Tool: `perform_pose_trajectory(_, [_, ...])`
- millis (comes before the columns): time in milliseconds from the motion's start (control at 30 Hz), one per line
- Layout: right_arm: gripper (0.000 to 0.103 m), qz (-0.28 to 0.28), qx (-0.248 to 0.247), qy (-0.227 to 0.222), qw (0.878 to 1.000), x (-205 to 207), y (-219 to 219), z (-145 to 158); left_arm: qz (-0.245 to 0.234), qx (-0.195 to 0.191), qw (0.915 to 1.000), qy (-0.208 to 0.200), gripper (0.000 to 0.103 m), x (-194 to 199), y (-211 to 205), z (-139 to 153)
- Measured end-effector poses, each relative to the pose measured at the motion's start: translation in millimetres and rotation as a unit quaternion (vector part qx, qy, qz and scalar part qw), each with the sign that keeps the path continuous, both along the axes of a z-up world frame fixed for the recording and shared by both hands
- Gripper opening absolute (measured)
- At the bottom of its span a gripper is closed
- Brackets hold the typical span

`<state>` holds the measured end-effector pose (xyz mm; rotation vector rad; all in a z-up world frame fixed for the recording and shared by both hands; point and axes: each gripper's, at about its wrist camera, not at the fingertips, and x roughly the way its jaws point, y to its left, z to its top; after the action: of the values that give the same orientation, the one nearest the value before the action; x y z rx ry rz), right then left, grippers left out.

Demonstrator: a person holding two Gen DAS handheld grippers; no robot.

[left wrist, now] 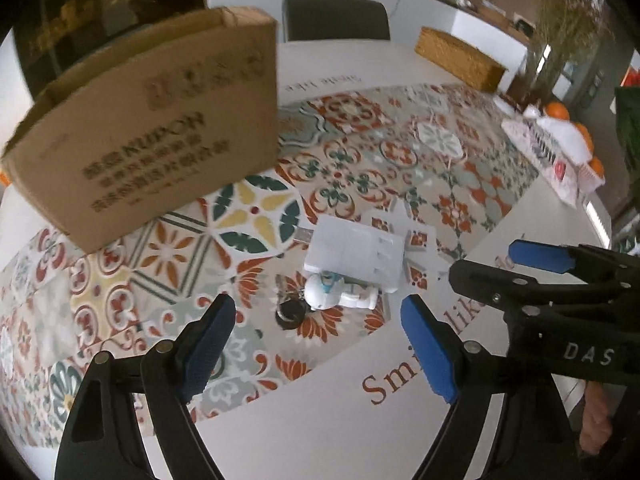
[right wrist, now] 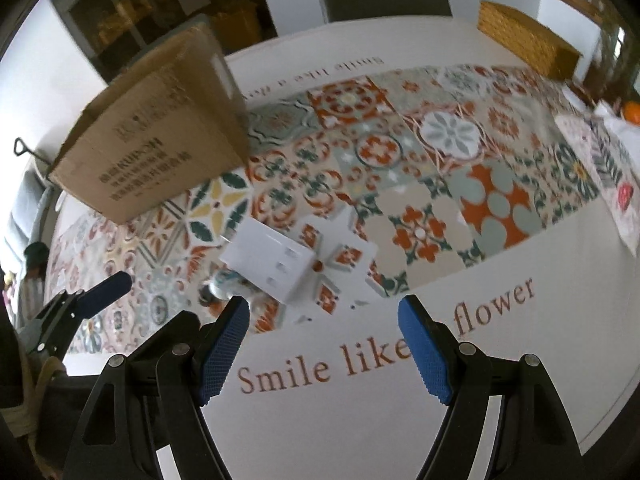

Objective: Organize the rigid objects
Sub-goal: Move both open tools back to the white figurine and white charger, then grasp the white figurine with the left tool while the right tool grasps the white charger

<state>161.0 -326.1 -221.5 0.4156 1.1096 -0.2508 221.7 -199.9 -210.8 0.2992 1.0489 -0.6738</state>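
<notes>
white box [left wrist: 356, 254] | flat, rectangular, on patterned cloth | both hand-held grippers agape, empty

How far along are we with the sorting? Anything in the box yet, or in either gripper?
Nothing looks done. The white block, the small robot toy and the dark keyring piece all lie loose on the patterned cloth. Nothing is in hand: the left gripper and the right gripper are both open and empty above the table. The cardboard box stands beside them; its inside is hidden. All the moving is left.
</notes>
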Motion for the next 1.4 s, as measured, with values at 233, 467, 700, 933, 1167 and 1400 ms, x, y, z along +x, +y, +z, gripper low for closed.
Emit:
perform_pose_trajectory(233, [0.077,-0.024,0.005,0.024,0.999,-3,-10,-25,-0.038,0.026,0.9989,0.01,0.082,4,-18,-23])
perform_pose_trajectory(467, [0.077,-0.034,0.008,0.037,0.999,-4,-12,-39,-0.046,0.034,0.9979,0.03,0.075,11,-24,-42])
perform_pose_trajectory(700, [0.077,-0.046,0.012,0.043,0.998,-3,-13,-47,-0.057,0.039,0.9975,0.017,0.071,14,-28,-46])
perform_pose_trajectory(933, [0.077,-0.048,0.01,0.045,0.998,-2,-11,-49,-0.063,0.047,0.9969,0.0,0.051,12,-30,-44])
perform_pose_trajectory(1167, [0.077,-0.044,0.012,0.039,0.998,0,-10,-48,-0.047,0.028,0.9985,0.01,0.047,13,-21,-40])
perform_pose_trajectory(1400, [0.077,-0.04,0.022,0.036,0.998,3,-7,-47,-0.043,0.032,0.9984,0.015,0.049,19,-16,-38])
